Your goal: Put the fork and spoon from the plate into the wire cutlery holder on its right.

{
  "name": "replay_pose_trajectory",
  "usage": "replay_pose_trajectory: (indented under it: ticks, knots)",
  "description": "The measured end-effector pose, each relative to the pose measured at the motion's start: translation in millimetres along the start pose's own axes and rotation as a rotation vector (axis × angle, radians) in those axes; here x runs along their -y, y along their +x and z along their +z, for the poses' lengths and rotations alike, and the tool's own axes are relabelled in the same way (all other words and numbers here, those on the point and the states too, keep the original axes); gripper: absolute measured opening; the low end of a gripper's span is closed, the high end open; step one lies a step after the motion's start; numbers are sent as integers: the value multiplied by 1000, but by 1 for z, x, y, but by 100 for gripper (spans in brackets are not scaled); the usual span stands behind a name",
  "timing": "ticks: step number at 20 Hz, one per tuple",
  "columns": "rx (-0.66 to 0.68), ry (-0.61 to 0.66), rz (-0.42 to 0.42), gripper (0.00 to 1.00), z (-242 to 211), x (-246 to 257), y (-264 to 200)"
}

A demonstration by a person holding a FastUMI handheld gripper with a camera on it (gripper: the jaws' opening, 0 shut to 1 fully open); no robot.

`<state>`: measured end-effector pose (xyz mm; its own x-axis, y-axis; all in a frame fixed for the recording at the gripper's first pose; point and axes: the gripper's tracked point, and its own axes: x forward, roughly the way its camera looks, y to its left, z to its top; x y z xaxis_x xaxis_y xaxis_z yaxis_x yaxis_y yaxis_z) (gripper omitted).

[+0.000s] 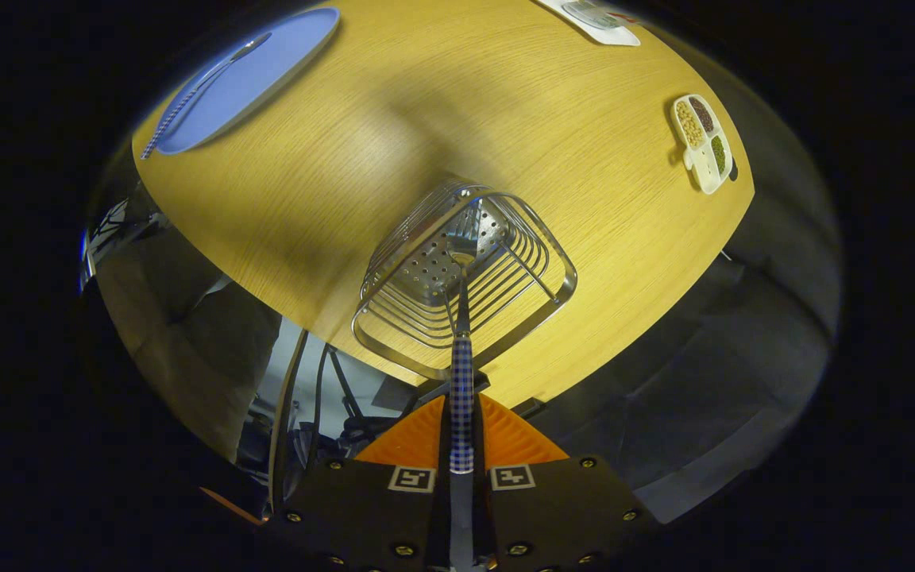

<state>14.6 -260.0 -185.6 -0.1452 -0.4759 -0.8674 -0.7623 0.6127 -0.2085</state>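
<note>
Above the wire holder [464,278], the claw [462,433] clamps a checked-handled utensil [462,373], head down, ready to drop inside.

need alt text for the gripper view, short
The gripper is shut on a checked-handled utensil, its head lowered into the wire holder just ahead on a wooden table. Beyond, a blue plate still carries a second utensil; a small divided dish of beans sits off to the other side.
</note>
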Motion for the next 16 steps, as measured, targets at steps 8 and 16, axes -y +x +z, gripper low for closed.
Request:
replay_pose_trajectory:
  ticks: [8, 16]
  knots:
    - [147, 101, -80, 95, 5, 10, -31]
    - [255, 179, -87, 96, -3, -12, -60]
